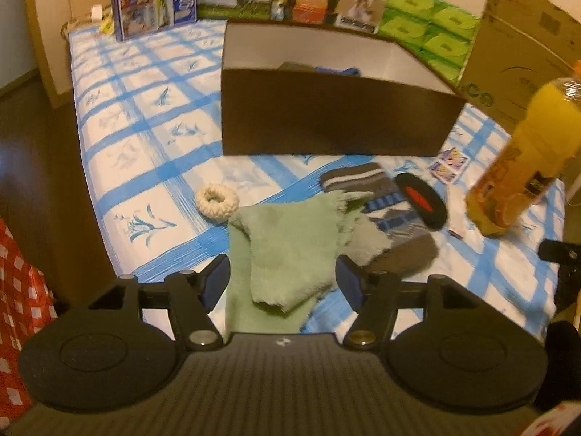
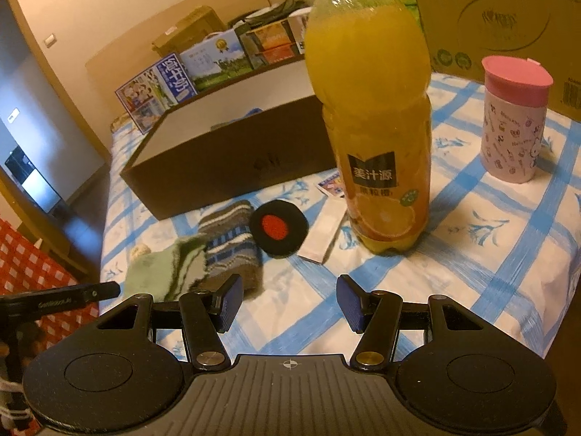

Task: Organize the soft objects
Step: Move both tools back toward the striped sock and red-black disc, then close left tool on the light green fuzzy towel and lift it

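A fluffy green cloth point(image 1: 290, 239) lies on the blue-checked tablecloth, also in the right wrist view point(image 2: 163, 272). My left gripper point(image 1: 283, 281) is open, its blue pads either side of the cloth's near end without pressing it. Partly under the cloth lies a grey striped sock point(image 1: 385, 210) point(image 2: 230, 243). Beside it are a black round pad with a red centre point(image 1: 421, 200) point(image 2: 279, 227) and a cream scrunchie point(image 1: 216, 203). Behind stands a dark brown box point(image 1: 326, 123) point(image 2: 225, 167) with blue and grey items inside. My right gripper point(image 2: 290, 301) is open over bare tablecloth.
An orange juice bottle point(image 2: 370, 109) point(image 1: 526, 160) stands upright just ahead of the right gripper, a pink-lidded cup point(image 2: 514, 120) further right. A cardboard carton point(image 1: 526, 36), green tissue packs point(image 1: 428, 25) and cartons line the back. Small packets point(image 1: 448, 163) lie near the bottle. The table edge drops off at left.
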